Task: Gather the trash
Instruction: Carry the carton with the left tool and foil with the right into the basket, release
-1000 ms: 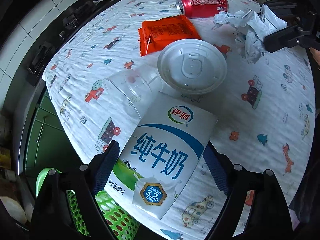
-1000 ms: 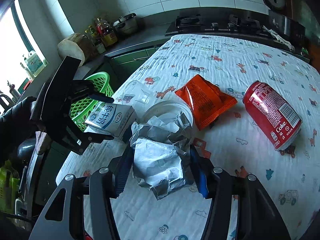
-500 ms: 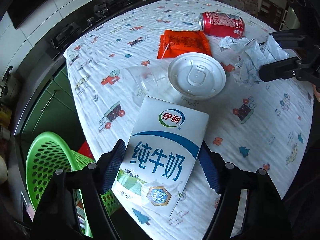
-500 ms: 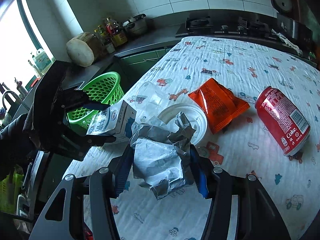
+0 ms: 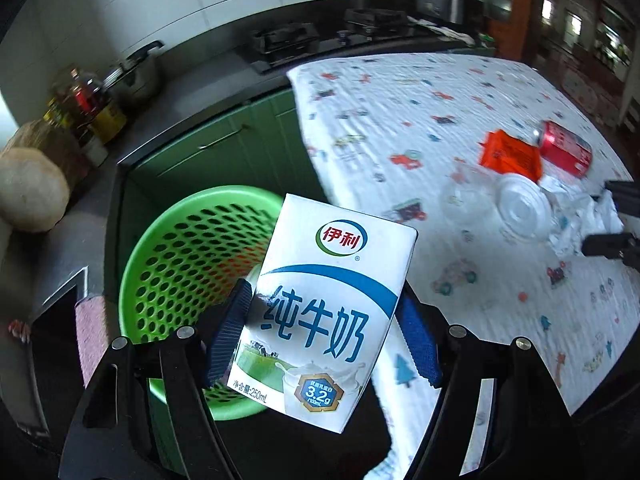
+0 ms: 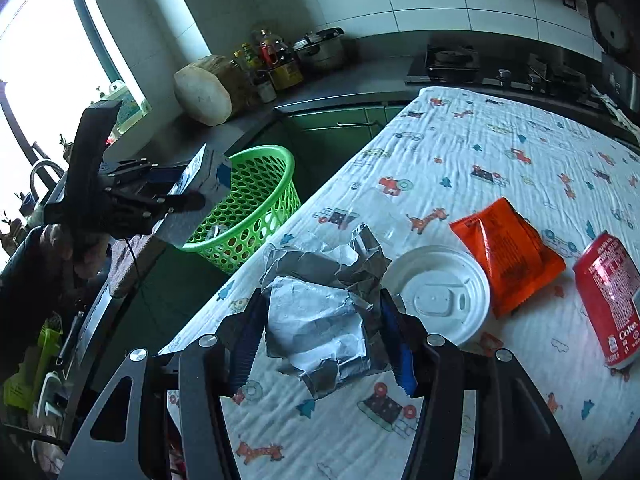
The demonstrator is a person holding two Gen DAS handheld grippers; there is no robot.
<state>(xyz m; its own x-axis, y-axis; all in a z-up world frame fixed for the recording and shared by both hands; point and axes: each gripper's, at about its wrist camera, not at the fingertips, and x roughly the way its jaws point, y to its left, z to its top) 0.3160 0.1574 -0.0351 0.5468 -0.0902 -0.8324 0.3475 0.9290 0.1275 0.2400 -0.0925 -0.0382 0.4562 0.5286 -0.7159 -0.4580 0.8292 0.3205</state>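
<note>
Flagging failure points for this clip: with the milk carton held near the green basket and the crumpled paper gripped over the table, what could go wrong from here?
1. The milk carton hangs by the rim of the green basket, not clearly above its opening; dropped now, it might hit the rim or floor.
2. The right gripper pinches loosely crumpled paper, which may slip out in transit.
3. The cola can lies on its side and could roll if the tablecloth is tugged.

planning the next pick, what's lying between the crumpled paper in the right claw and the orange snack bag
A white plastic lid lies on the cloth between the crumpled paper and the orange snack bag, clearest in the right wrist view.
</note>
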